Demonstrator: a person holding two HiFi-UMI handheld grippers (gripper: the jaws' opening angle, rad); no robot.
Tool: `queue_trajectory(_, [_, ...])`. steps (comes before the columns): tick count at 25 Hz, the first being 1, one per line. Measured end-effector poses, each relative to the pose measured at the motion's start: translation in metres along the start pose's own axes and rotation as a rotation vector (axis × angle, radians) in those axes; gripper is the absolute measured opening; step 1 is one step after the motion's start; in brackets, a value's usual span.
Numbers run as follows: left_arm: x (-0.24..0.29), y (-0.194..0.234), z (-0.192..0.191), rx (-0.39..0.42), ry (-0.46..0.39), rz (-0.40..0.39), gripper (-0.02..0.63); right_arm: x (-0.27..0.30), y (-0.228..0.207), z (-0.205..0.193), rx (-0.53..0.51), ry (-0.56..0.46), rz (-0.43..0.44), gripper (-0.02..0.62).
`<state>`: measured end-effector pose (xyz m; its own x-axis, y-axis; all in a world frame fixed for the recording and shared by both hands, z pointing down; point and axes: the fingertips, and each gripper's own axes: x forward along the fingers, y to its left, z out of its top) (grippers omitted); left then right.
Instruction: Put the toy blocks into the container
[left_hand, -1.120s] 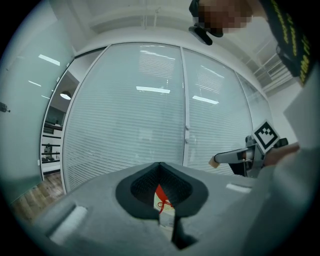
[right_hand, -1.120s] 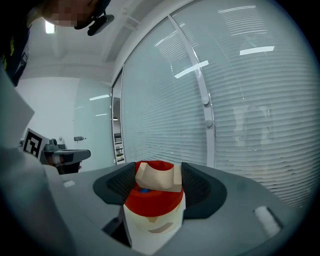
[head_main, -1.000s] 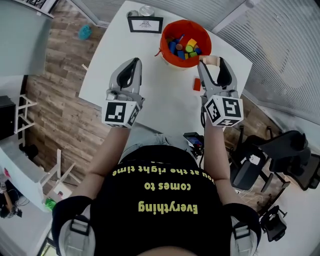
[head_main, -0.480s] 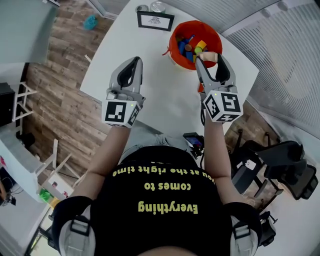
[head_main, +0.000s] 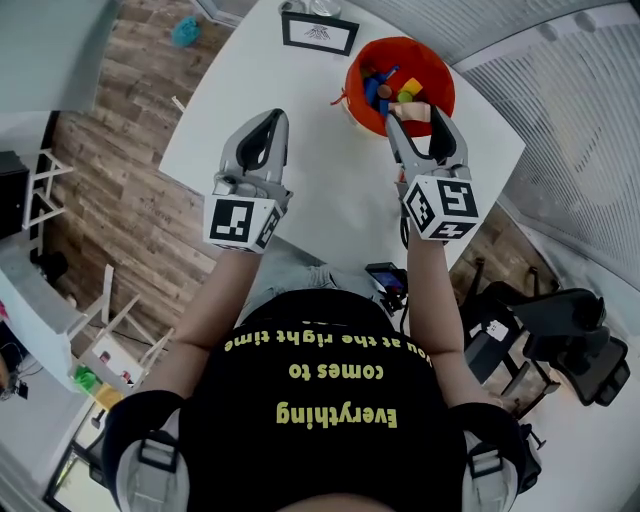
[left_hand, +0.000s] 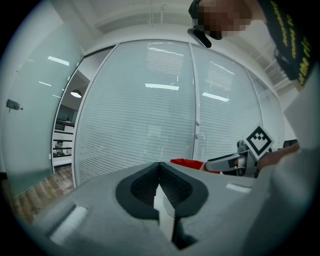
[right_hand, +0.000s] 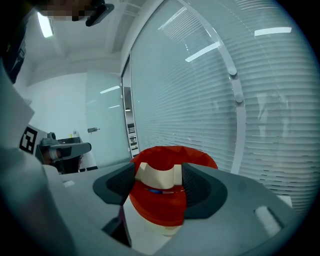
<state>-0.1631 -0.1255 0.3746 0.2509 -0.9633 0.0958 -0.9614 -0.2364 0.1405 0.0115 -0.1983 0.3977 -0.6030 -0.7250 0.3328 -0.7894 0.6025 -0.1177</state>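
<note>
Bench (head_main: 300, 130) is carrying the orange bucket (head_main: 443, 78) at upper right of the head view. Right hand-held gripper (head_main: 414, 118) is pinching a beige arch block (right_hand: 161, 176) just over the bucket's near rim, opening straight ahead; left hand-held gripper (head_main: 268, 120) is hovering centre-left, jaws together, empty.

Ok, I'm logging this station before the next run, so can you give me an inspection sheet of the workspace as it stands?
Surface: white table, carrying the bucket and a sign.
Job's things: orange bucket holds mixed coloured blocks; one tan block is held over the bucket's near rim.
Clutter: framed sign at the far edge.
Grippers: left gripper shut, empty; right gripper shut on the tan block.
Cables: nothing seen.
Surroundings: wood floor, office chairs to the right, glass walls with blinds.
</note>
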Motion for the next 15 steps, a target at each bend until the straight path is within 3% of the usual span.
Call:
queue_trajectory(12, [0.0069,-0.0003,-0.0045,-0.006,0.003,-0.006,0.000,0.0064,0.0026,-0.0055,-0.032,0.042,0.019,0.304])
queue_trajectory(15, [0.0079,-0.0006,-0.0056,-0.006,0.006,-0.008,0.000,0.0059,-0.0024,-0.0067,-0.049,0.049,-0.004,0.234])
